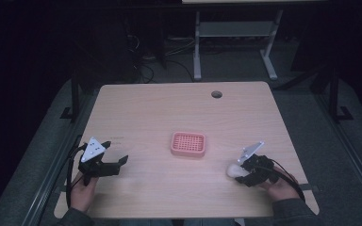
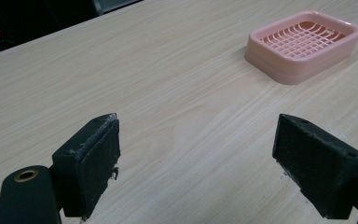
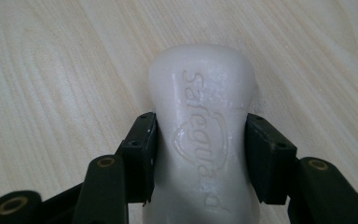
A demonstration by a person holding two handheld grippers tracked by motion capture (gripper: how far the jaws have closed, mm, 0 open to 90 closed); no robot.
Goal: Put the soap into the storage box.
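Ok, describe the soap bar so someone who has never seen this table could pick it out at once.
Start from the light wooden table and go to its near right corner, where the right gripper is. The soap bar sits between its jaws, pinched at its narrowed middle. It is a white, waisted bar with Safeguard embossed on top, unlike the pink grid-bottomed soap dish at the table's middle.

The right gripper is clamping a white bar of soap between its two black jaws, which are pressing against the bar's narrowed waist on either side. The soap is lying on the pale wooden table, its rounded far end sticking out beyond the jaws. The embossed word "Safeguard" and a shield outline are facing up on the soap's top face.
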